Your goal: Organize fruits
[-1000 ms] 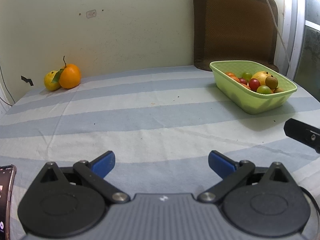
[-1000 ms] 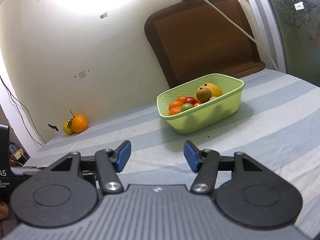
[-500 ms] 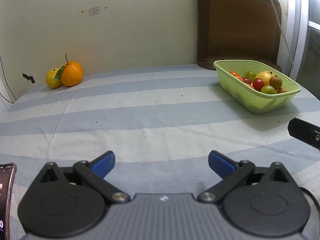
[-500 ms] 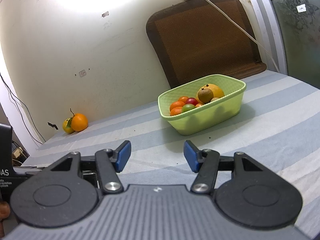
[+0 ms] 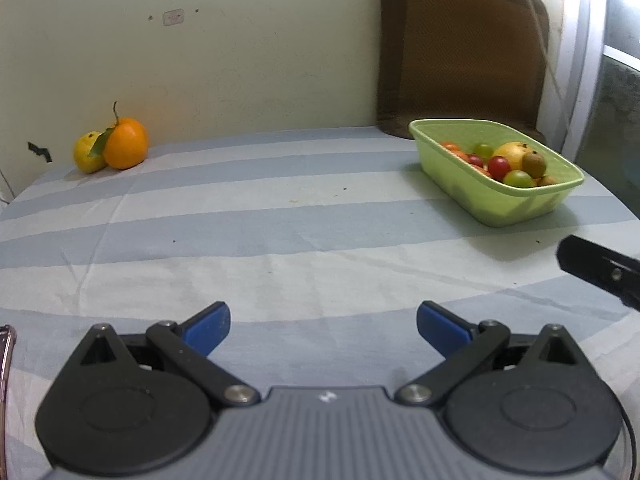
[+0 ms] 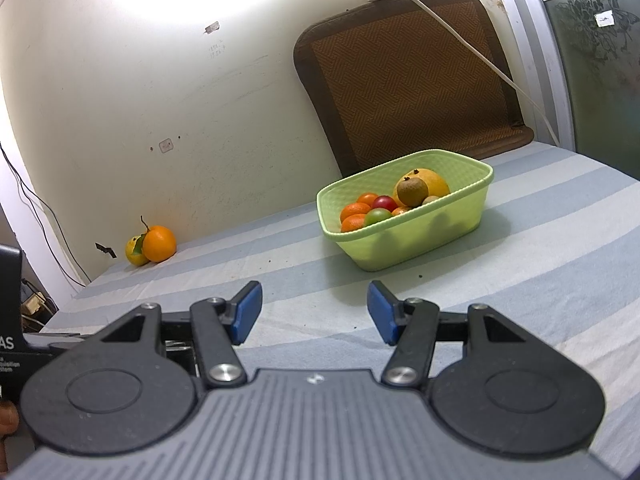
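A light green basket (image 5: 516,208) (image 6: 420,248) sits on the striped cloth at the right, holding several small red, green, orange and brown fruits and one large yellow fruit (image 6: 430,184). An orange with a leaf (image 5: 125,143) (image 6: 159,243) leans against a yellow citrus (image 5: 86,152) (image 6: 134,251) by the wall at the far left. My left gripper (image 5: 323,326) stands open over bare cloth with nothing between its blue pads. My right gripper (image 6: 315,312) is open too and empty, well short of the basket.
A brown woven mat (image 5: 460,48) (image 6: 404,76) leans on the wall behind the basket, with a white cable (image 6: 472,52) across it. The other gripper's black body (image 5: 600,268) shows at the right edge. A phone edge (image 5: 6,356) lies at lower left.
The left wrist view has shifted slightly, so the basket and oranges sit a little differently in frame. Both grippers keep the same opening and nothing was picked up.
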Demonstrator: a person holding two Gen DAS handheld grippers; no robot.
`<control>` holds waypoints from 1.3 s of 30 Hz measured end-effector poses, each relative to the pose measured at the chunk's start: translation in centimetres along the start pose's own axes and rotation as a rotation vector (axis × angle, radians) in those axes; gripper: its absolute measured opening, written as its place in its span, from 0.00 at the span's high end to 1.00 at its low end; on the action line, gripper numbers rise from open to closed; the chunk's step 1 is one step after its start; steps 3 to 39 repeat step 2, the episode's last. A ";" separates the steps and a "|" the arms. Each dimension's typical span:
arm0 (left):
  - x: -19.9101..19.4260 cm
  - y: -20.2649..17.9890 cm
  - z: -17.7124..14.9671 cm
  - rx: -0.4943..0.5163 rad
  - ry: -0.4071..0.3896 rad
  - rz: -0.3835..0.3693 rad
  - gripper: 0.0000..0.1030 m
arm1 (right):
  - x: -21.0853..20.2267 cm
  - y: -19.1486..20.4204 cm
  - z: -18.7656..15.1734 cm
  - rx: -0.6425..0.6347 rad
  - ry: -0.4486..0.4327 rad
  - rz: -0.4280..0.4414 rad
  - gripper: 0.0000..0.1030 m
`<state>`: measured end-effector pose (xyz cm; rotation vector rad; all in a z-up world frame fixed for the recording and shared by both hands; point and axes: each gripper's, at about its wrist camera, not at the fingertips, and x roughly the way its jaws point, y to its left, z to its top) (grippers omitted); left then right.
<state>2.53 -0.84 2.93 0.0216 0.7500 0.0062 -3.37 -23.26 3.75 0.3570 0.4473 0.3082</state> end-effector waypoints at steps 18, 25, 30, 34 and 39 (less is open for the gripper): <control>-0.2 -0.3 0.0 0.010 -0.012 0.005 0.00 | 0.0 0.0 0.0 0.000 0.000 -0.001 0.41; -0.2 -0.3 0.0 0.010 -0.012 0.005 0.00 | 0.0 0.0 0.0 0.000 0.000 -0.001 0.41; -0.2 -0.3 0.0 0.010 -0.012 0.005 0.00 | 0.0 0.0 0.0 0.000 0.000 -0.001 0.41; -0.2 -0.3 0.0 0.010 -0.012 0.005 0.00 | 0.0 0.0 0.0 0.000 0.000 -0.001 0.41; -0.2 -0.3 0.0 0.010 -0.012 0.005 0.00 | 0.0 0.0 0.0 0.000 0.000 -0.001 0.41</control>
